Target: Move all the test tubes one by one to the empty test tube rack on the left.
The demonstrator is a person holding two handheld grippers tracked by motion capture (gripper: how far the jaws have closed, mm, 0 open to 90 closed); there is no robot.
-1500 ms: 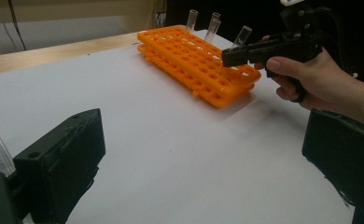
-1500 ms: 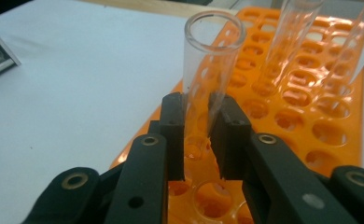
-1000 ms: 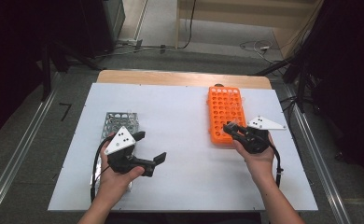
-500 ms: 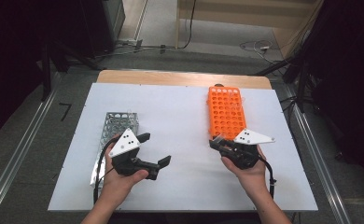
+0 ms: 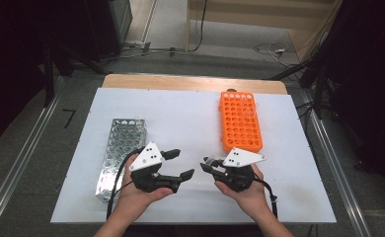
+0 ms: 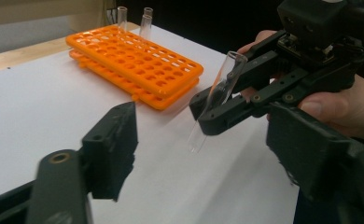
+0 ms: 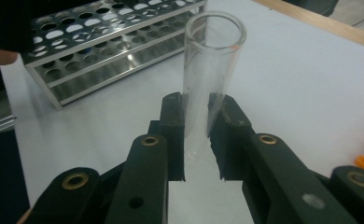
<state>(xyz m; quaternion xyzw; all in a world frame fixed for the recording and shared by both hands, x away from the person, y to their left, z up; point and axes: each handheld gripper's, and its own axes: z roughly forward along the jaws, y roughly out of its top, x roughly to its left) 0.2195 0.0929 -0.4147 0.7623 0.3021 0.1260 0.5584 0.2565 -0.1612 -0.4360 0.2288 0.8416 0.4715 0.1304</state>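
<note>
One glass tube [image 7: 208,79] stood pinched between the fingers of the right gripper [image 5: 210,165], above the white surface [image 5: 190,123]. Beside it, the left gripper [image 5: 180,164] had its fingers spread and had just been closing, nothing between them. Two racks flanked the tube: one orange rack [image 5: 240,121], holding three tubes, and one metal rack [image 5: 119,148].

High view: above counter [image 5: 190,118], looking forward and down. Gripper views: low, close, facing each other across counter middle; both share glass tube [image 6: 216,98].

Even overhead light; white surface [image 5: 190,123] bright, surroundings dark. Soft shadows beneath metal rack [image 5: 119,153]. Near fingers [image 6: 110,149] blurred.
</note>
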